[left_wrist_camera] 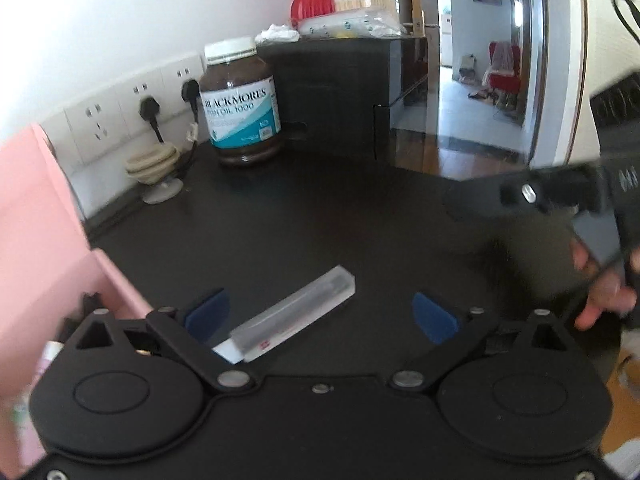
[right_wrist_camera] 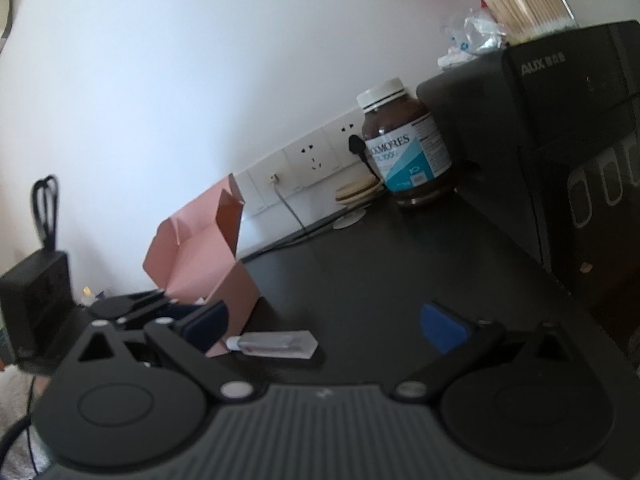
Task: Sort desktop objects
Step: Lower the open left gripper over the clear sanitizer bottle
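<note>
My left gripper point(left_wrist_camera: 320, 314) hangs wide open and empty over a clear plastic blade case point(left_wrist_camera: 294, 316) lying on the black bench point(left_wrist_camera: 320, 216), pink box point(left_wrist_camera: 36, 232) at nine o'clock. My right gripper point(right_wrist_camera: 324, 330) is open, empty. Next, I judge: close on the case.

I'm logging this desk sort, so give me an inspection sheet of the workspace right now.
Surface: black desktop, mostly bare.
Job's things: clear flat plastic case with white end lying on the desk; open pink cardboard box beside it.
Clutter: brown fish-oil bottle with white cap; black appliance carrying a tub of cotton swabs.
Grippers: left gripper jaws open around the case, not touching; right gripper jaws open, empty.
Cables: black plugs in white wall sockets.
Surroundings: white wall, open doorway.
</note>
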